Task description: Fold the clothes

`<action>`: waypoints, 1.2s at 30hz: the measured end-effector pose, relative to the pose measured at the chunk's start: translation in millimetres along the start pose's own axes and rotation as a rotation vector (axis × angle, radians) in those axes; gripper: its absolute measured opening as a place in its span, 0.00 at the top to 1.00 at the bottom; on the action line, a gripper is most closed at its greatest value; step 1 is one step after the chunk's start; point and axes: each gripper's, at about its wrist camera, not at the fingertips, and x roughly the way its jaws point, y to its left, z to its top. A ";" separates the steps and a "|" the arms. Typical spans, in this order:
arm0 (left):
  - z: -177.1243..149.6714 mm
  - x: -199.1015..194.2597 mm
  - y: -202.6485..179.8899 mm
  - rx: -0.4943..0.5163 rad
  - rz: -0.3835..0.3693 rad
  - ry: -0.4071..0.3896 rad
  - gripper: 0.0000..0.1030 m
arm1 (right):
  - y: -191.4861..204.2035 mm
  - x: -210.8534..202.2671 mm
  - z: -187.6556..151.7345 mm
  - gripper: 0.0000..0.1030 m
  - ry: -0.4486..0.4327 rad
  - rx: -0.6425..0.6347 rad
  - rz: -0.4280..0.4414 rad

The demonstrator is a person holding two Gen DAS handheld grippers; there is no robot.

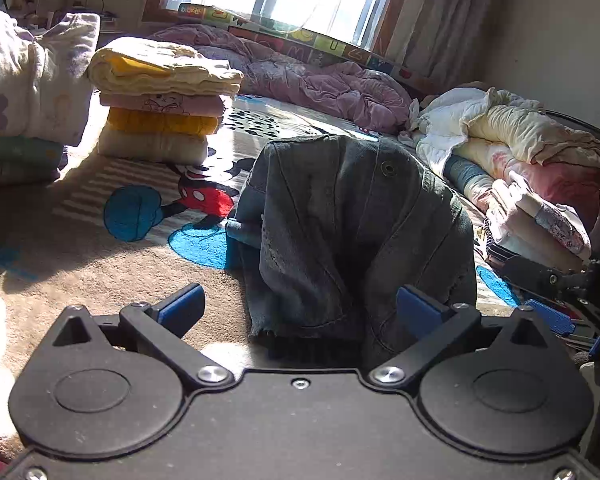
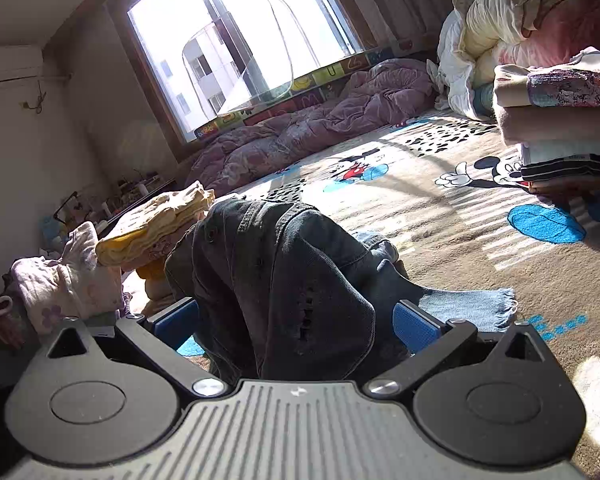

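A dark grey denim garment (image 1: 340, 232) rises in a crumpled hump from the cartoon-print carpet. It fills the gap between the blue fingers (image 1: 184, 306) of my left gripper (image 1: 300, 308), which stands wide open around its lower edge. In the right wrist view the same denim garment (image 2: 284, 280) bulges between the spread fingers of my right gripper (image 2: 296, 324), also open. A frayed light-blue hem (image 2: 476, 306) lies flat on the carpet behind the right finger. Part of the right gripper (image 1: 556, 316) shows at the left view's right edge.
A stack of folded yellow and pink clothes (image 1: 160, 100) stands at the back left, beside a flowered bundle (image 1: 24, 76). Loose clothes (image 1: 520, 148) are heaped on the right, with a folded pile (image 2: 560, 120) below them. A purple quilt (image 1: 300, 76) lies under the window.
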 end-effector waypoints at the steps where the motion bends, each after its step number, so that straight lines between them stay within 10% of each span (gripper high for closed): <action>1: 5.6 6.7 3.9 -0.015 -0.006 0.029 0.00 | -4.9 7.7 5.6 0.01 0.004 0.011 0.015; 12: 100.3 65.5 24.7 -0.042 -0.127 0.083 0.01 | -96.0 104.3 74.5 0.01 0.020 0.254 0.116; 19: 157.1 129.6 39.9 -0.078 -0.138 0.155 0.01 | -145.9 161.9 60.2 0.01 0.131 0.438 0.196; 26: 136.9 193.1 46.7 -0.091 -0.180 0.359 0.05 | -141.8 197.5 34.4 0.11 0.238 0.452 0.302; 36: 67.3 113.1 28.0 0.052 -0.293 0.349 0.29 | -114.8 174.0 24.5 0.41 0.266 0.393 0.536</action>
